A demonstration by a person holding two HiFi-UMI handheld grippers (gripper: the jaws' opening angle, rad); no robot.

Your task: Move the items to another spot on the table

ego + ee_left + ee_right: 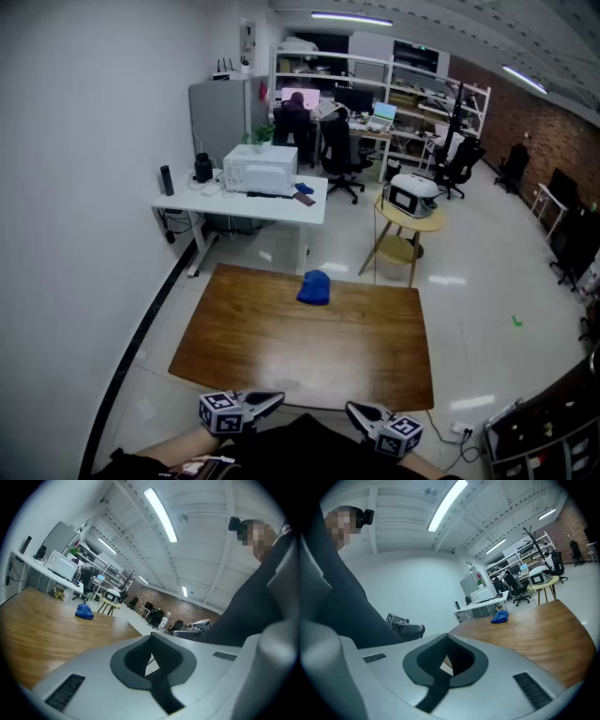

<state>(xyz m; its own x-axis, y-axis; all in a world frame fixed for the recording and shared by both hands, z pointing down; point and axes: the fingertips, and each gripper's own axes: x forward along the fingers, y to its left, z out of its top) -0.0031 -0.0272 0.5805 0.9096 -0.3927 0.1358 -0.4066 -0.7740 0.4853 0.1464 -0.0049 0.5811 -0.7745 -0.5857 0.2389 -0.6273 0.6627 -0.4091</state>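
I judge the task as not yet begun. There is only one item that I can see on the table [309, 352]: a soft blue thing [315, 287]. It lies at the far edge, about the middle of that edge, and nothing touches it. I cannot tell if it is a folded cloth or a small bag; it is too far from me and too small in the head view. The rest of the wooden top is bare, so any place on it can serve as the new spot.

My left claw [274, 399] and my right claw [354, 410] are both at the near edge, close to my body, and well apart from the blue thing. In each gripper view the two jaws are pressed together at their tips, with nothing between them. So both claws are closed and empty.

All the work is left to do, in my opinion: to reach across the table to the far edge, to open one claw, to take the blue thing, and to put it down at another spot.

About containers: I see no box, bowl or tray on the table, so nothing here holds anything. The blue thing lies directly on the wood.
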